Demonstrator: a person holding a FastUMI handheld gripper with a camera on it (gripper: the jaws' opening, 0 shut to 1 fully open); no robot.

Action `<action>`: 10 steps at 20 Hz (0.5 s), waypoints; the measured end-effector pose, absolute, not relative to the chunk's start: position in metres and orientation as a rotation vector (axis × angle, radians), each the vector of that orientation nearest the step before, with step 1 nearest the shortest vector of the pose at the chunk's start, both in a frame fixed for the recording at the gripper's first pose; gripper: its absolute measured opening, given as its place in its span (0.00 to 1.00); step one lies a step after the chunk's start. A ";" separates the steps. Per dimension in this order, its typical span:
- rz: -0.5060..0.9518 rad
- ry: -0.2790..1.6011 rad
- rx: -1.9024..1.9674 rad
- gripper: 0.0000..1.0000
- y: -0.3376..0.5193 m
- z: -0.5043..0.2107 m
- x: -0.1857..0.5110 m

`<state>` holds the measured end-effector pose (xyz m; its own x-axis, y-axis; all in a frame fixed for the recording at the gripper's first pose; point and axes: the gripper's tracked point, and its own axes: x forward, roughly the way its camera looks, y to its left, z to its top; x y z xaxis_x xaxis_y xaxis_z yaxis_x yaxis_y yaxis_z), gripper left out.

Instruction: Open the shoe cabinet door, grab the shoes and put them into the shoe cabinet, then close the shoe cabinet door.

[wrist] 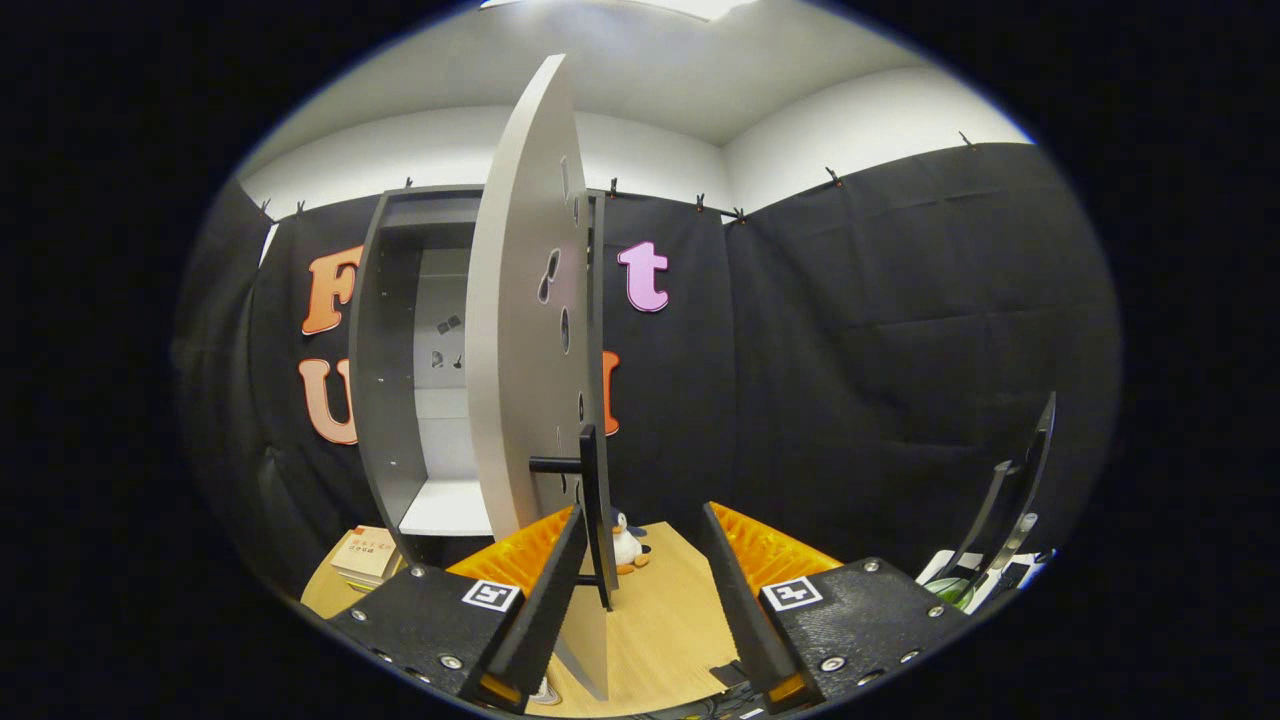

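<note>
Hand-held gripper point(640, 585) released, fingers spread either side of the black handle point(597, 520) on the swung-open shoe cabinet door point(520, 380), neither pressing it. Beyond the door, grey shoe cabinet point(385, 370) with pale shelf point(445, 510), interior bare. Wooden surface point(665, 620) carrying a penguin toy point(627, 545) and box point(366, 555); black cloth walls behind.

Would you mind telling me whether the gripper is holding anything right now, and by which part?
Nothing is held. The gripper is open; the cabinet door stands ajar with its bar handle between the fingers, near one finger, but not clamped.
</note>
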<state>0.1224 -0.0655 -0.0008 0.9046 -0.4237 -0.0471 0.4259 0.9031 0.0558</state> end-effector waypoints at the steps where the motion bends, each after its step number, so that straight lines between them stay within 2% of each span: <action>1: -0.434 0.040 0.068 0.73 -0.066 -0.002 0.125; 10: -0.455 0.040 0.095 0.74 -0.083 -0.003 0.119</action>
<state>0.1186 -0.0832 -0.0032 0.8976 -0.4367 -0.0595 0.4405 0.8939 0.0831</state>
